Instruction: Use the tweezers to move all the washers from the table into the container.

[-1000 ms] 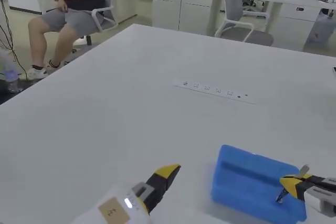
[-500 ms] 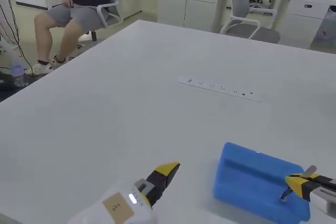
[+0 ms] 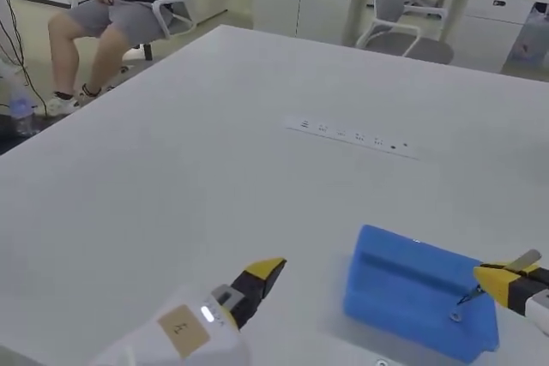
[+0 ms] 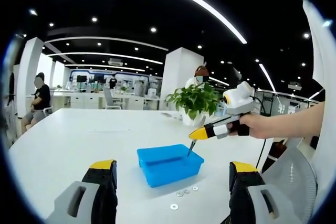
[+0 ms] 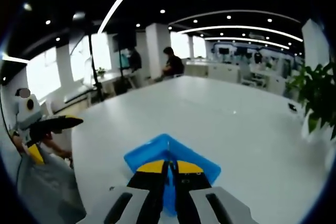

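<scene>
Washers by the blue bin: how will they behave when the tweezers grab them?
The washers look small, thin and flat on the smooth table, so they'll likely skid when nudged rather than lift. Probably very light; the fine tweezers may flick one away. Lying flat, they seem unlikely to roll unless tipped on edge.

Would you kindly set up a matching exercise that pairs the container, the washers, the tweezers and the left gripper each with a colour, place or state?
Things:
1. container
2. washers
3. tweezers
4. left gripper

Descriptions:
A. jaws wide apart
B. lying on the table beside the container
C. blue
D. tip pointing down at the container

Pairs: 1-C, 2-B, 3-D, 4-A.
</scene>
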Motion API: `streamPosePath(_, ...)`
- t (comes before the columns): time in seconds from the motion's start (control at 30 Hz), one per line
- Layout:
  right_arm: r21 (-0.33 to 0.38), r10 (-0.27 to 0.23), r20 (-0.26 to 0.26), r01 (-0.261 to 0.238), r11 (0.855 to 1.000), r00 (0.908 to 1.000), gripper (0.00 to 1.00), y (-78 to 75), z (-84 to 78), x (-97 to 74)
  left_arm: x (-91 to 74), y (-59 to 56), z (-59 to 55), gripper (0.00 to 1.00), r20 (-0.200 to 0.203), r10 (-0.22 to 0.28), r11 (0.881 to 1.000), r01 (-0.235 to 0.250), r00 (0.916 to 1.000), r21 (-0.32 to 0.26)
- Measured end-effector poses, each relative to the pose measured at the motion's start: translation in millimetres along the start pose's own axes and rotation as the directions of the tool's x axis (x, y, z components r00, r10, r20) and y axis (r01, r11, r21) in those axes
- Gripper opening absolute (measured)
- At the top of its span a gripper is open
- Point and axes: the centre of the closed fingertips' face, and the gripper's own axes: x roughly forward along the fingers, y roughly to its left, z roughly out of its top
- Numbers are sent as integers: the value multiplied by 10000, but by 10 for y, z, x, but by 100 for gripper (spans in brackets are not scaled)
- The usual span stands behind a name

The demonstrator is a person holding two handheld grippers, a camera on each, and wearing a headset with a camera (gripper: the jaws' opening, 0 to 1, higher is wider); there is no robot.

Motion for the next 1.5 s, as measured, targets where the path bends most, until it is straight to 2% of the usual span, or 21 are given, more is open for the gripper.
streamPosePath(0.17,359,401,107,-404,9985,9991,3,180,-34,-75,-1,7,-8,89,-5,-16,10000,16,10000,-44)
streamPosePath(0.33,830,837,-147,-822,9932,9964,3,349,-229,-48,4,-11,-25,89,-113,-93,10000,93,9999,-6)
streamPosePath(0.7,1534,1220,-814,-1085,9822,9892,3,495,-597,77,-1,-7,-45,87,-212,-91,10000,91,9997,-14)
streamPosePath(0.77,1657,1303,-919,-1138,9796,9872,3,479,-657,103,-1,-7,-47,87,-221,-94,10000,93,9997,-15)
streamPosePath(1.0,1679,1305,-1132,-1105,9796,9850,3,461,-751,129,-1,-9,-50,87,-249,-80,10000,80,9997,-7)
streamPosePath(1.03,1545,1286,-1206,-1093,9819,9843,3,459,-764,127,-1,-7,-53,87,-263,-71,10000,72,9996,13)
streamPosePath(1.07,988,1213,-1343,-1086,9892,9835,3,454,-779,121,-1,-6,-55,87,-268,-71,10000,71,9996,16)
streamPosePath(1.1,728,1241,-1410,-1148,9907,9822,3,465,-788,120,-1,-9,-57,87,-282,-79,10000,79,9996,8)
streamPosePath(1.2,940,1449,-1324,-1331,9866,9806,3,530,-788,116,-1,-12,-61,86,-309,-94,9999,95,9995,38)
streamPosePath(1.33,1015,1450,-1236,-1329,9859,9817,4,519,-800,107,0,-15,-71,86,-360,-117,9999,119,9993,56)
streamPosePath(1.5,887,1532,-1159,-1434,9857,9814,3,574,-777,91,2,-11,-77,86,-395,-105,9999,108,9992,72)
